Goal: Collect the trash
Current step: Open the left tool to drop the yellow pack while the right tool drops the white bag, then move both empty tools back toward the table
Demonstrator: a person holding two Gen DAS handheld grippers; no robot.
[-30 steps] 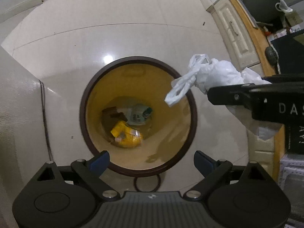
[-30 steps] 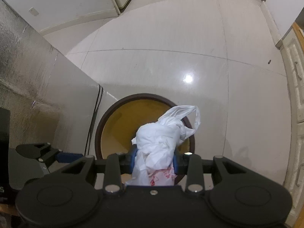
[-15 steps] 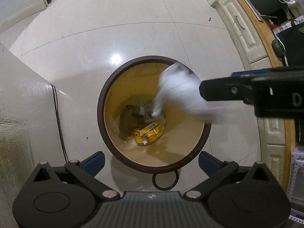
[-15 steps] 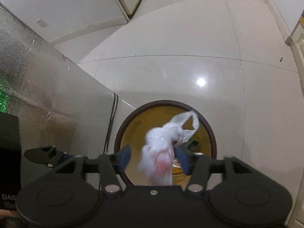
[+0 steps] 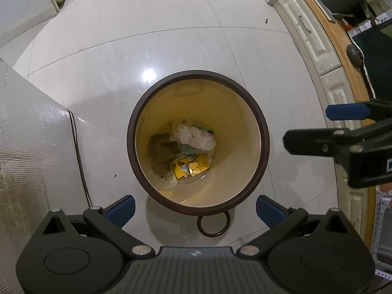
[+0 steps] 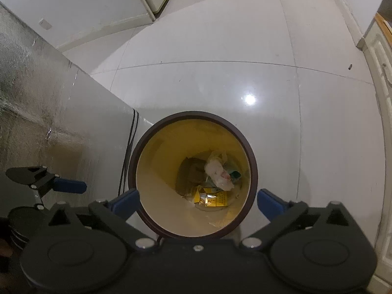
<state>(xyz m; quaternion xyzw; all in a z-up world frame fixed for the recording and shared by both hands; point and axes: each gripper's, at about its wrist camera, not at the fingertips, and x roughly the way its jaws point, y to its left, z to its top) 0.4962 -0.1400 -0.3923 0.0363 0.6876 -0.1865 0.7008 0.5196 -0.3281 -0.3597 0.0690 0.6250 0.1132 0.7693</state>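
A round bin with a dark brown rim (image 5: pixel 137 112) and yellow inside stands on the floor below both grippers. A crumpled white plastic bag (image 5: pixel 193 138) lies at its bottom on other trash, beside a yellow wrapper (image 5: pixel 192 169). The bag also shows in the right wrist view (image 6: pixel 218 174), inside the bin's rim (image 6: pixel 144 144). My left gripper (image 5: pixel 195 209) is open and empty above the bin's near edge. My right gripper (image 6: pixel 198 201) is open and empty over the bin; it shows at the right of the left wrist view (image 5: pixel 343 127).
A silver foil-covered box (image 6: pixel 49 112) stands left of the bin with a black cable (image 6: pixel 129 142) running down its edge. White cabinet fronts with a wooden top (image 5: pixel 325 49) line the right. Glossy white floor tiles (image 6: pixel 220 36) lie beyond the bin.
My right gripper opened and let go of the white bag, which fell into the bin and now lies at the bottom. Both grippers rose a little above the bin.
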